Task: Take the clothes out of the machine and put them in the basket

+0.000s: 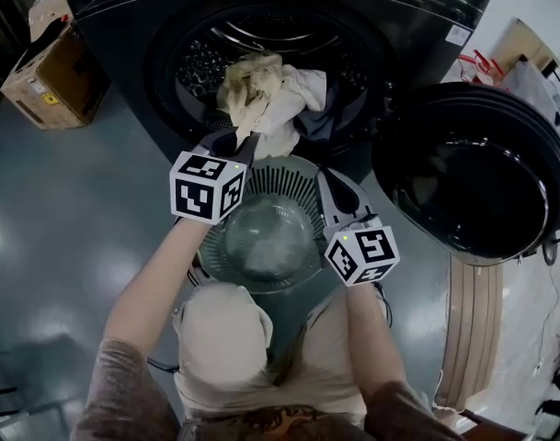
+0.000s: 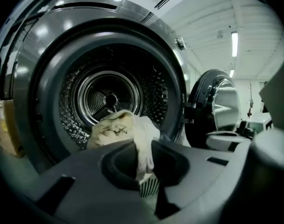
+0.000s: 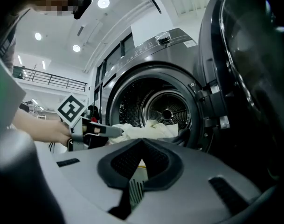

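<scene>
L: left gripper (image 1: 241, 143) jaws clamped on cream cloth (image 1: 252, 85), which is bunched at front lip of machine (image 1: 132, 26) opening | R: right gripper (image 1: 337, 196) jaws together, nothing between, over basket (image 1: 289, 180) right rim | other clothes (image 1: 309, 95) heaped at drum's front edge | basket just below opening | door (image 1: 473, 173) open at right

No word, brand or number can be read. The two marker cubes (image 1: 206, 186) carry only black-and-white square patterns. A yellow label (image 1: 50, 99) on the cardboard box (image 1: 40, 67), well left of the left fingers (image 1: 245, 147), and a white sticker (image 1: 459, 35) on the washing machine (image 1: 123, 26) are too small to read.
</scene>
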`<state>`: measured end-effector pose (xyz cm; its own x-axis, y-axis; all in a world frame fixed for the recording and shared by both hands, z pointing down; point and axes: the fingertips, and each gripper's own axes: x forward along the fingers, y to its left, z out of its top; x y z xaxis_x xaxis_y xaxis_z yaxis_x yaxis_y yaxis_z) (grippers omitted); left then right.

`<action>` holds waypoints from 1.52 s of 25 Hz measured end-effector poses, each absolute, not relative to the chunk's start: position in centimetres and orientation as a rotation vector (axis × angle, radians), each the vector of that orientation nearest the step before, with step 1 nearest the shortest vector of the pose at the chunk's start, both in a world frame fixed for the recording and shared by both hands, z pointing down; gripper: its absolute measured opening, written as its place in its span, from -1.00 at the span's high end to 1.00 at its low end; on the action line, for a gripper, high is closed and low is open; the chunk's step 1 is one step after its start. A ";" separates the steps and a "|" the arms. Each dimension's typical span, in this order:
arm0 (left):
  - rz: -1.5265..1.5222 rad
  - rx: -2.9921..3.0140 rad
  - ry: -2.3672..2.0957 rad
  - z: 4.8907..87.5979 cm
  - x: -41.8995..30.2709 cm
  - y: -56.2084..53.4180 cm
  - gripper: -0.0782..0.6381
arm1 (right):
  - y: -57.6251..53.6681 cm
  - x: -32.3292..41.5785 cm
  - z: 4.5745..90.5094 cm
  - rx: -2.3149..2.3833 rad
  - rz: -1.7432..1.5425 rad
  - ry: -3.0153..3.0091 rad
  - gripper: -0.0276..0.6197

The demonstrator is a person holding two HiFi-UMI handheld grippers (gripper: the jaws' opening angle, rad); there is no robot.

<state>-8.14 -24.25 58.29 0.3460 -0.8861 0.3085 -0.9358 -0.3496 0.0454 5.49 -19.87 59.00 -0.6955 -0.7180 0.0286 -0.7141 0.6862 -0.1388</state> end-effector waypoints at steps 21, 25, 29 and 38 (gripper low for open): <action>0.462 2.463 -1.521 57.8 -6.1 -13.8 0.03 | -20.5 4.9 59.7 -1.175 -0.271 2.858 0.93; 0.475 2.476 -1.472 58.0 -5.7 -13.6 -0.08 | -20.5 4.9 59.8 -1.177 -0.268 2.866 0.93; 0.471 2.499 -1.436 57.7 -5.1 -13.1 -0.10 | -20.7 5.2 59.8 -1.186 -0.273 2.860 0.93; 0.434 2.457 -1.629 58.8 -7.6 -19.6 -0.22 | -20.3 4.7 60.1 -1.173 -0.264 2.884 0.93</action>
<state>-7.58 -19.59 58.81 0.3640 -0.8723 0.3265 -0.9191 -0.3931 -0.0255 4.68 -20.29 60.12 -0.7180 -0.6944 0.0474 -0.6915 0.7039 -0.1623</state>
